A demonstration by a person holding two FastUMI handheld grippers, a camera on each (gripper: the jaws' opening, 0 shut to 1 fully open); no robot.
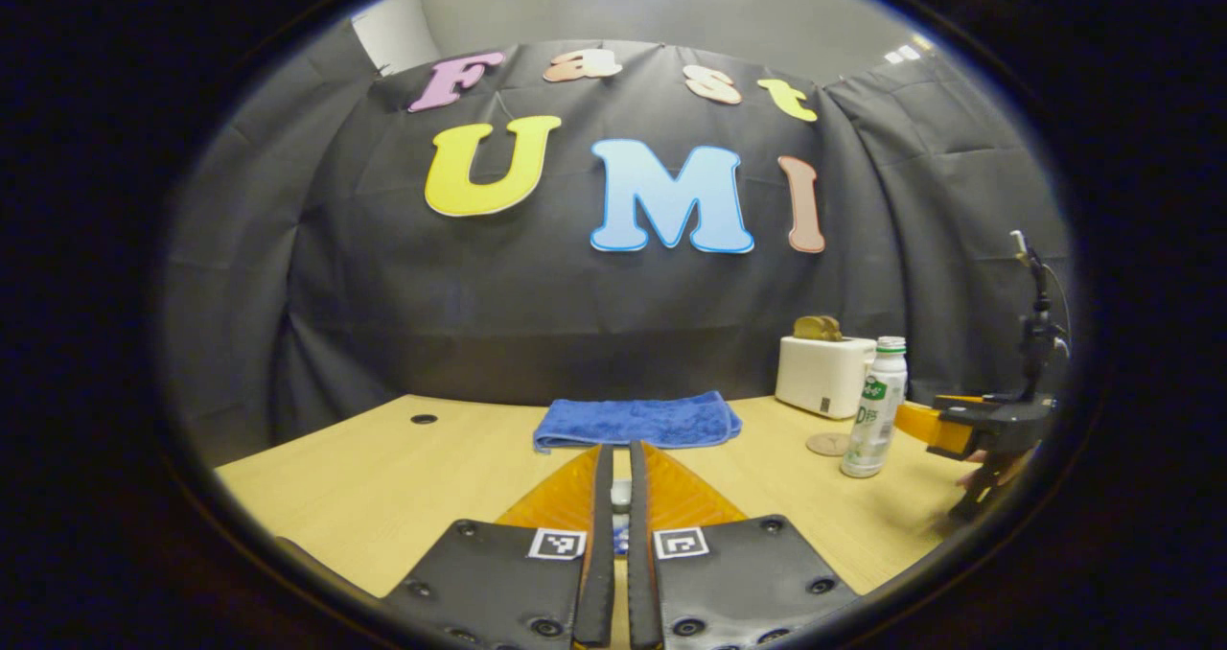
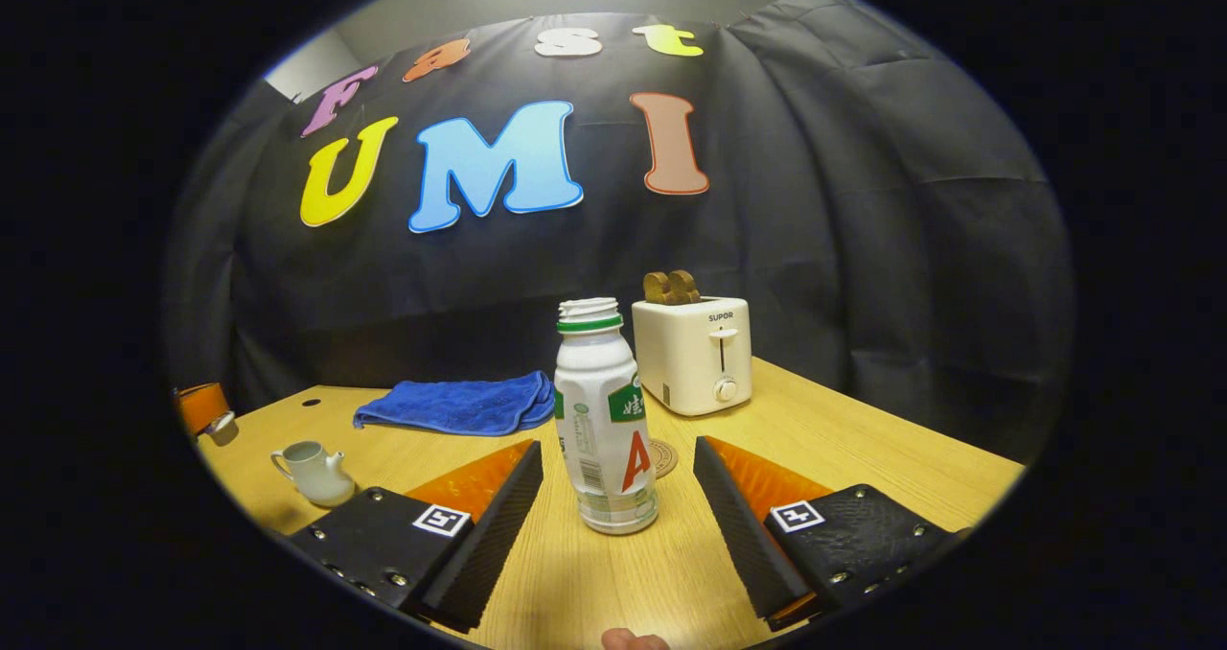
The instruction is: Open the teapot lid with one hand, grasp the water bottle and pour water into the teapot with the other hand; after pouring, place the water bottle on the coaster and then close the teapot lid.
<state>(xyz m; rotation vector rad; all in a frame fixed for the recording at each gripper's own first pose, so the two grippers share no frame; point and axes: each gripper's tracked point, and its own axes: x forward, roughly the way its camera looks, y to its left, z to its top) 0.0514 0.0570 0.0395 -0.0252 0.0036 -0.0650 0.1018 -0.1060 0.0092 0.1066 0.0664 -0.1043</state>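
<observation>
Right claw [image 2: 613, 497], spread wide, flanks the bottle [image 2: 604, 420] at frame centre without touching. Left claw [image 1: 618, 497] is clenched on something small and indistinct; teapot [image 2: 314, 473] stands lower left, open worktop [image 2: 863, 439] right.

the water bottle [image 2: 606, 418] is standing between the spread fingers of the right gripper [image 2: 618, 463], with bare table [image 2: 863, 439] showing on both sides of it. just behind it the coaster [image 2: 663, 458] is lying flat and the toaster [image 2: 692, 353] is blocking the way further back. the blue towel [image 2: 460, 404] is lying near the wall. the teapot [image 2: 314, 473] is sitting well apart on the left, with open wood around it.
</observation>
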